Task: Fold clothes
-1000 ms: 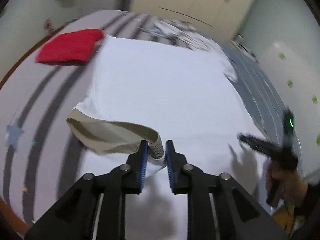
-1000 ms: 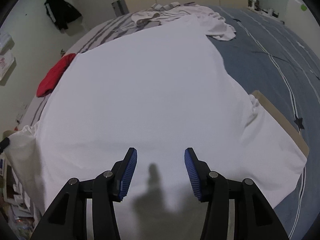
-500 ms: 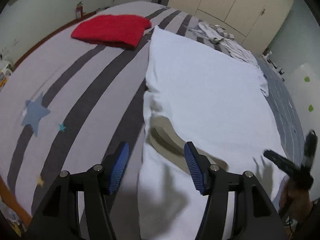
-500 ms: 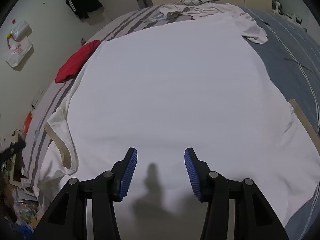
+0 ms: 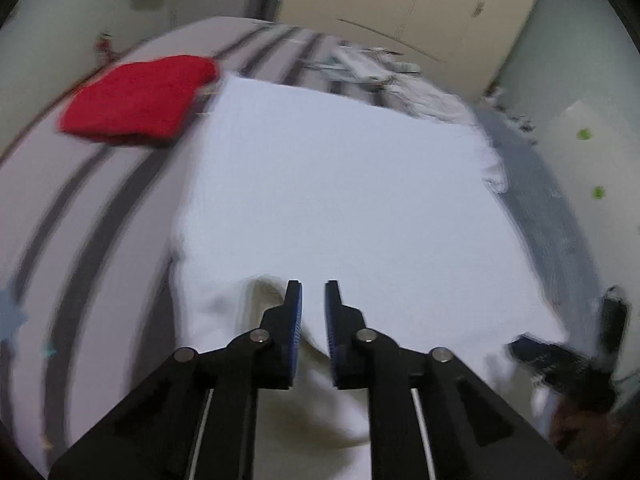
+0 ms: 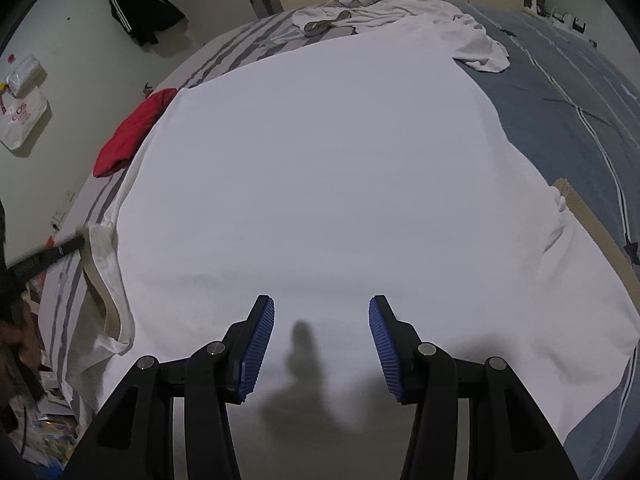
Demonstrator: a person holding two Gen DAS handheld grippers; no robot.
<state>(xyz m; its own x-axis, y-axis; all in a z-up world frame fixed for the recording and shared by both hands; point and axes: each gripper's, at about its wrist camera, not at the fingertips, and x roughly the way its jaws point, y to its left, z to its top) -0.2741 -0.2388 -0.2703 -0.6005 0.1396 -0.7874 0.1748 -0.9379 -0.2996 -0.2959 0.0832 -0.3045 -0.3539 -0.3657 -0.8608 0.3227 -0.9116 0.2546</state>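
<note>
White shirt (image 6: pixel 320 160) flat; left hand-held gripper (image 5: pixel 313 300) closing at sleeve edge; right hand-held gripper (image 6: pixel 322 320) open.

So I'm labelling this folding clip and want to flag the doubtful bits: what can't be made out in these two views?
- Left wrist view: motion blur hides whether the closing left tool pinches the white T-shirt sleeve.
- Left wrist view: right tool blurred at the edge; its opening unreadable there.
- Right wrist view: the T-shirt's near hem hidden behind the right tool.
- Right wrist view: left tool cut off by the frame edge.
</note>
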